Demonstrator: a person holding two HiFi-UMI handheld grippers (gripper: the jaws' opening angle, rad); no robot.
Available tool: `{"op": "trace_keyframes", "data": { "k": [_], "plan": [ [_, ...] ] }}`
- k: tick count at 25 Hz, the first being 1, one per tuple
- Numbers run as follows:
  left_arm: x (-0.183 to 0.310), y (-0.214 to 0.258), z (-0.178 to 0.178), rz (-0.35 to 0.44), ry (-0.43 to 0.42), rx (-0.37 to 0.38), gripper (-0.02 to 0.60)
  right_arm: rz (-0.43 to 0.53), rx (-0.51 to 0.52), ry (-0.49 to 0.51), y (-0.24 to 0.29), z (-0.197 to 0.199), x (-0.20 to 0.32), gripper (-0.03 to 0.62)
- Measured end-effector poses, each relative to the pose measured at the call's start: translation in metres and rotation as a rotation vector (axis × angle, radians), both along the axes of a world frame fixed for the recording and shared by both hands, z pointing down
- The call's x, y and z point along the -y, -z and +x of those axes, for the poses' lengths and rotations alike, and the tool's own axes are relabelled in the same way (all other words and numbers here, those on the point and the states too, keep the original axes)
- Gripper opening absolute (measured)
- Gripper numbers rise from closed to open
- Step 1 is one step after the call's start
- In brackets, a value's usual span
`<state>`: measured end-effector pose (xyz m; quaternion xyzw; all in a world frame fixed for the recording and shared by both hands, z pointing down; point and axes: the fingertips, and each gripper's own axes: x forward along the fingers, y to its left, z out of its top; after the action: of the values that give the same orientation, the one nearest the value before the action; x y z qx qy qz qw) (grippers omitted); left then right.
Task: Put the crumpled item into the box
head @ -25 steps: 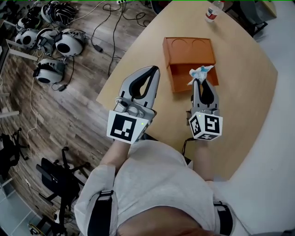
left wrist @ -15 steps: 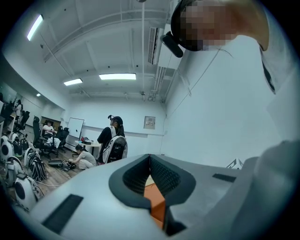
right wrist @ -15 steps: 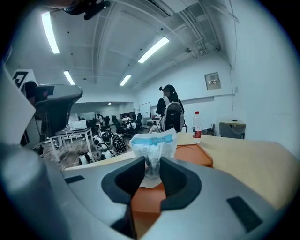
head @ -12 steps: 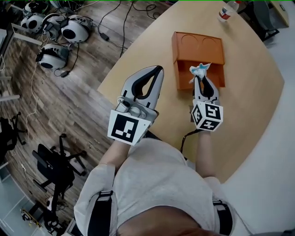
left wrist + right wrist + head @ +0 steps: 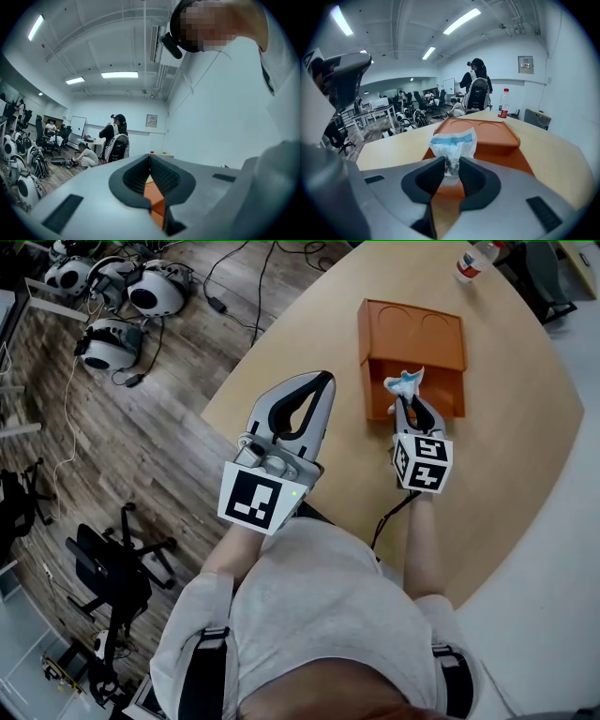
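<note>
The crumpled item (image 5: 405, 383) is a white and blue wrapper, and my right gripper (image 5: 406, 401) is shut on it. It hangs just over the near, open compartment of the orange box (image 5: 412, 320) on the table. In the right gripper view the wrapper (image 5: 452, 144) sticks up between the pads (image 5: 431, 174), with the orange box (image 5: 492, 136) right behind it. My left gripper (image 5: 319, 382) is shut with nothing in it, raised over the table's left edge, left of the box. In the left gripper view a strip of the box (image 5: 153, 197) shows under the closed left gripper (image 5: 150, 159).
The light wooden table (image 5: 506, 474) is rounded. A plastic bottle (image 5: 473, 259) stands at its far edge, beyond the box. Several headsets (image 5: 112, 343) and cables lie on the wooden floor to the left, and a black chair (image 5: 108, 559) stands lower left. People are across the room.
My right gripper has moved forward with the wrapper, closer over the box's near compartment. The left gripper has kept its place and stays shut.
</note>
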<state>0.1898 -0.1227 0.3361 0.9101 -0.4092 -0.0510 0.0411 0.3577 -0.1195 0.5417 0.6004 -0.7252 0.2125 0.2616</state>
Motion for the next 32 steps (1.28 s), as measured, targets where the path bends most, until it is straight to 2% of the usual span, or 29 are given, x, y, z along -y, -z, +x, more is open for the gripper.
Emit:
{"op": "trace_keyframes", "data": {
  "k": [12,21,32],
  "plan": [
    [0.010,-0.003,-0.018,-0.008,0.018,0.012,0.014,-0.160,-0.185,0.109,-0.026,-0.008,0.005,0.097],
    [0.021,-0.004,-0.034,-0.015,0.040,0.015,0.014,-0.297,-0.287,0.194,-0.043,-0.015,0.011,0.097],
    [0.026,-0.007,-0.047,-0.027,0.073,0.018,0.014,-0.397,-0.337,0.258,-0.054,-0.018,0.016,0.097]
  ]
}}
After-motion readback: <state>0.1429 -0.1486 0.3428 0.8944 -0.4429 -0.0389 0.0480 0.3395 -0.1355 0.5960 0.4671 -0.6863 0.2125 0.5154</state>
